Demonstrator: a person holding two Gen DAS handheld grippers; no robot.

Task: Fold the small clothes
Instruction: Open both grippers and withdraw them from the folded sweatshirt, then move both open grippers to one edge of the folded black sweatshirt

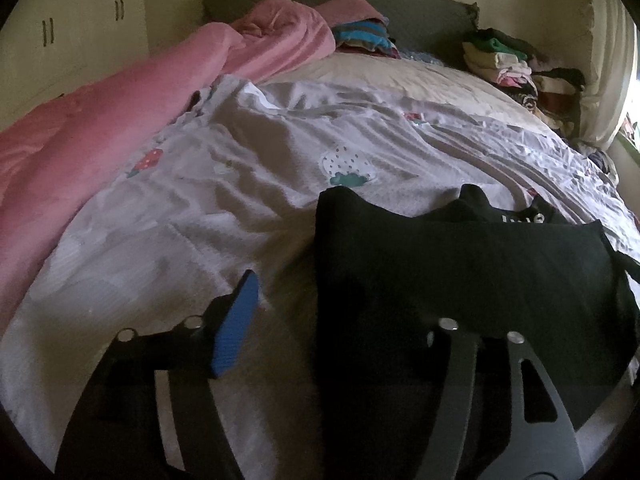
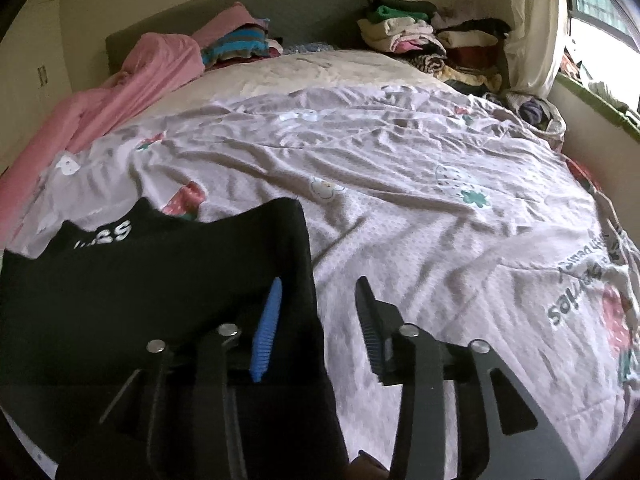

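Observation:
A black garment (image 1: 460,272) with white lettering near its far edge lies folded flat on the pale printed bedspread (image 1: 240,200). In the left wrist view my left gripper (image 1: 324,320) stands open at the garment's left edge. Its blue-padded finger (image 1: 236,324) is over bare bedspread, and the other finger is lost against the dark cloth. In the right wrist view the same garment (image 2: 160,272) fills the lower left. My right gripper (image 2: 318,328) is open astride its right edge, with the blue pad (image 2: 266,332) over the cloth and the black finger (image 2: 370,328) over the bedspread (image 2: 400,200). Neither gripper's pads press on anything.
A pink blanket (image 1: 100,140) is bunched along the bed's left side. Stacks of folded clothes (image 2: 420,36) and striped items (image 2: 236,46) sit by the grey headboard (image 2: 300,12). A window (image 2: 600,32) is at right and wardrobe doors (image 1: 80,24) are at left.

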